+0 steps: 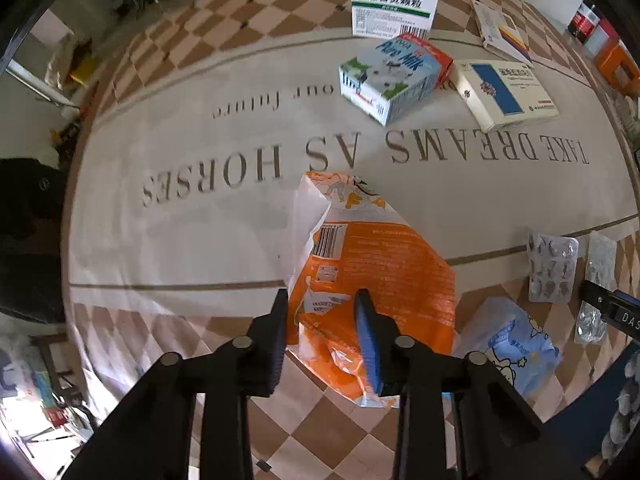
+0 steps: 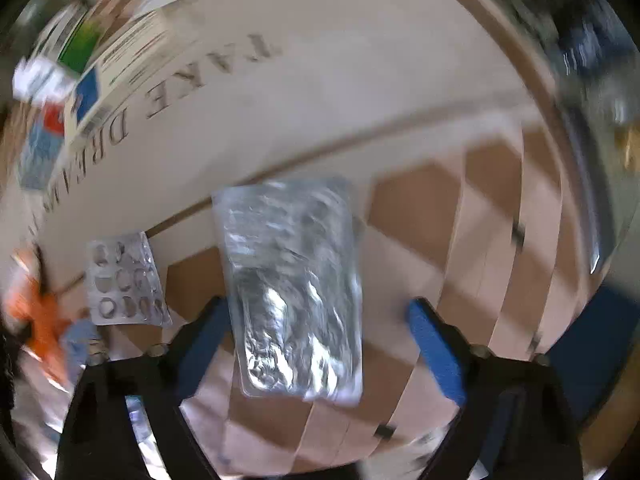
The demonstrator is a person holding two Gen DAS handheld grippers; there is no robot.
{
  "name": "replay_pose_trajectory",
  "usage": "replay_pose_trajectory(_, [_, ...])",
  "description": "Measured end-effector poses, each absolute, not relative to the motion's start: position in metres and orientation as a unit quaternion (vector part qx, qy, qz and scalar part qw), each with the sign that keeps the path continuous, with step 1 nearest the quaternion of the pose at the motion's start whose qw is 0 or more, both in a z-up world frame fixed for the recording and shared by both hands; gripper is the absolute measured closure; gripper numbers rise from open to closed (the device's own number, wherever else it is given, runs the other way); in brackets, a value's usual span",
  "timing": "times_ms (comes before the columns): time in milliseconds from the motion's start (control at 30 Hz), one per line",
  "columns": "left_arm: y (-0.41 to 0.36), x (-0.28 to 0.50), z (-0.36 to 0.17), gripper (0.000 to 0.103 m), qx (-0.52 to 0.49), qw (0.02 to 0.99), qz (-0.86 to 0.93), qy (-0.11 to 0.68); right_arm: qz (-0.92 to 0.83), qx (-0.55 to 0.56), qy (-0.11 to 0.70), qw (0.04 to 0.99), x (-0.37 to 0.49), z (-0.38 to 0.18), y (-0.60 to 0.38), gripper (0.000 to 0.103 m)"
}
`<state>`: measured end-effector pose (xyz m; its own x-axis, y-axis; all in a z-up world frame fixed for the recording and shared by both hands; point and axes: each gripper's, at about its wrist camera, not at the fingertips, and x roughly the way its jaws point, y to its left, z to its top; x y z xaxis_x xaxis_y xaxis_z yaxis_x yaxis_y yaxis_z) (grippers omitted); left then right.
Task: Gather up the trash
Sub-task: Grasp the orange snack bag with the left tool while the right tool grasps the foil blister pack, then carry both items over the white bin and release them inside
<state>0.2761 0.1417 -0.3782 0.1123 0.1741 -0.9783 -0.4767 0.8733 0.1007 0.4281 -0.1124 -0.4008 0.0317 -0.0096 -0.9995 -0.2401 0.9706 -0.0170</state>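
Observation:
My left gripper [image 1: 322,300] is shut on the near edge of an orange snack bag [image 1: 376,264] that lies on the printed tablecloth [image 1: 200,220]. A milk carton [image 1: 390,76] and several medicine boxes, one white and green [image 1: 394,0], one white and blue [image 1: 506,94], lie further back. My right gripper [image 2: 316,312] is open, its jaws on either side of a silvery blister pack [image 2: 294,284] that lies flat on the cloth; I cannot tell if they touch it. A second blister pack [image 2: 124,280] lies to its left.
A blue and clear wrapper [image 1: 512,344] lies right of the orange bag. Both blister packs [image 1: 552,268] show at the right in the left wrist view, with the right gripper's tip [image 1: 612,308] beside them. The table edge [image 2: 560,128] curves at the right. The right wrist view is blurred.

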Motion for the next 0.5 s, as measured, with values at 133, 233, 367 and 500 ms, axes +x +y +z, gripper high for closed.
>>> replay_pose_trajectory(133, [0.132,0.271,-0.367,0.085,-0.107,0.738,0.238,0.622,0.104,-0.112,0.687,0.710,0.419,-0.397,-0.099,0.037])
replay_pose_trajectory(233, [0.126,0.262,-0.352,0.087,-0.108,0.741,0.252,0.612,0.113,-0.096,0.689,0.710,0.413,-0.393,-0.101,0.037])
replay_pose_trajectory(367, [0.122,0.244,-0.332,0.093,-0.119,0.750,0.260,0.596,0.130,-0.065,0.676,0.722,0.415,-0.370,-0.117,0.037])
replay_pose_trajectory(500, [0.123,0.230,-0.309,0.097,-0.122,0.763,0.269,0.575,0.155,-0.059,0.659,0.734,0.398,-0.339,-0.120,0.037])
